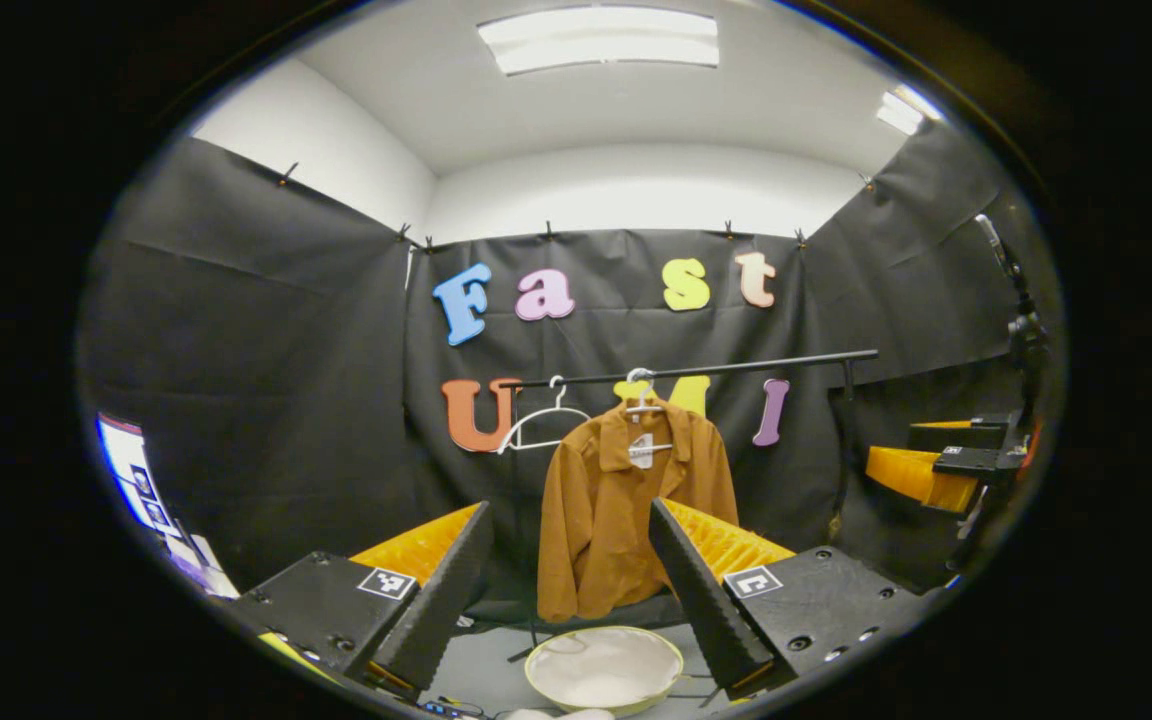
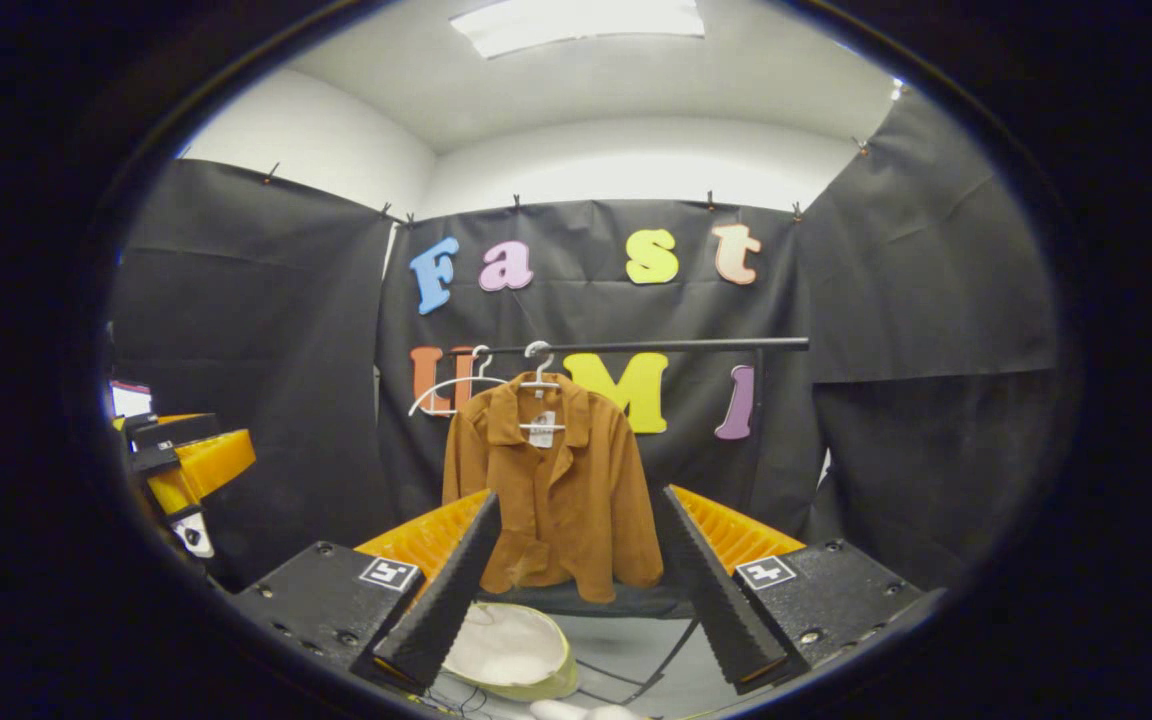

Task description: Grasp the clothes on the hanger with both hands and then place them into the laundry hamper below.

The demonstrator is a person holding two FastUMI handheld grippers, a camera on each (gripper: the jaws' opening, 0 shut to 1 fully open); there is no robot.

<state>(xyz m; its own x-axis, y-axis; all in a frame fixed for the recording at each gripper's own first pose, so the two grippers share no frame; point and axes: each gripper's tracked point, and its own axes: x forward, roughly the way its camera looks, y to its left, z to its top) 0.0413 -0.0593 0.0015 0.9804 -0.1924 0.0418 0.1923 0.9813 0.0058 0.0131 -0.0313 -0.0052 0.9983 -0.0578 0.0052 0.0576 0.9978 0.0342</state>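
Observation:
A brown jacket (image 1: pixel 626 510) (image 2: pixel 556 480) hangs on a white hanger (image 1: pixel 642 402) (image 2: pixel 539 380) from a black rail (image 1: pixel 736 366) (image 2: pixel 656 346) against the back wall. On the floor below it stands a round white laundry hamper (image 1: pixel 604 668) (image 2: pixel 506 648) with a pale rim. My left gripper (image 1: pixel 570 507) is open and well short of the jacket, nothing between its fingers. Open too, my right gripper (image 2: pixel 579 495) points at the jacket from a distance. Each view also shows the other gripper off to the side (image 1: pixel 946 465) (image 2: pixel 186 460).
An empty white hanger (image 1: pixel 546 425) (image 2: pixel 456 385) hangs on the rail left of the jacket. The rack's upright (image 1: pixel 846 440) (image 2: pixel 758 400) stands at the right end, its feet and some cables on the floor by the hamper. A lit screen (image 1: pixel 131 465) is at far left.

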